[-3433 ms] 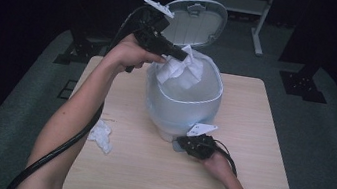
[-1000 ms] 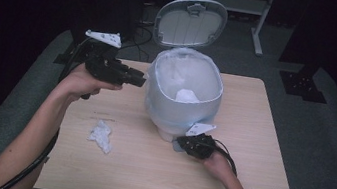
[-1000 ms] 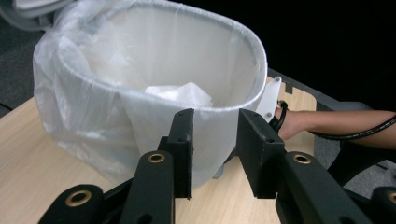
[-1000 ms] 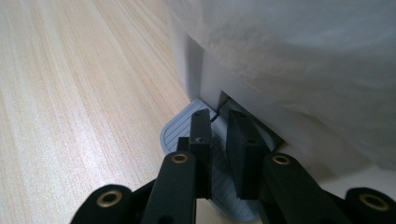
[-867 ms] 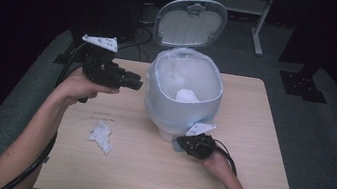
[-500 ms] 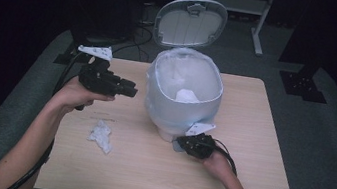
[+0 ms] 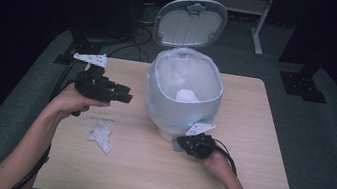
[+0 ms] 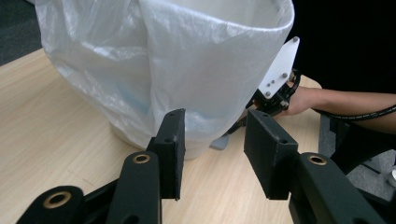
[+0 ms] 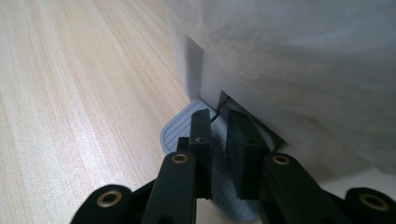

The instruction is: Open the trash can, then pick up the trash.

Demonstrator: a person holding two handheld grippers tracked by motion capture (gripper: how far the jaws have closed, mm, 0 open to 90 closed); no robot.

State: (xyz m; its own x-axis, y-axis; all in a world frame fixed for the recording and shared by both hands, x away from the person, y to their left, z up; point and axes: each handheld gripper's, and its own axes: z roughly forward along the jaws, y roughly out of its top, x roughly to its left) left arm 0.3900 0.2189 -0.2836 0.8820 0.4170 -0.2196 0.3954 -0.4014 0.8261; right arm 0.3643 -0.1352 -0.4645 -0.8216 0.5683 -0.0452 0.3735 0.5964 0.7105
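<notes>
One crumpled tissue (image 7: 101, 135) lies on the table (image 7: 253, 188), left of the lined bin (image 7: 181, 96). Left gripper (image 7: 123, 95) hovers, jaws spread and empty. Right gripper (image 9: 219, 135), jaws nearly together, presses the pedal (image 9: 180, 135); slipping off could drop the lid (image 7: 191, 22).

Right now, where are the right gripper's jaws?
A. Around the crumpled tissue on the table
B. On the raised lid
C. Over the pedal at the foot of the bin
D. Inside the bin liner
C: in the right gripper view, the right gripper has its jaws just above the ribbed grey pedal at the base of the bin, with a narrow gap between them.
</notes>
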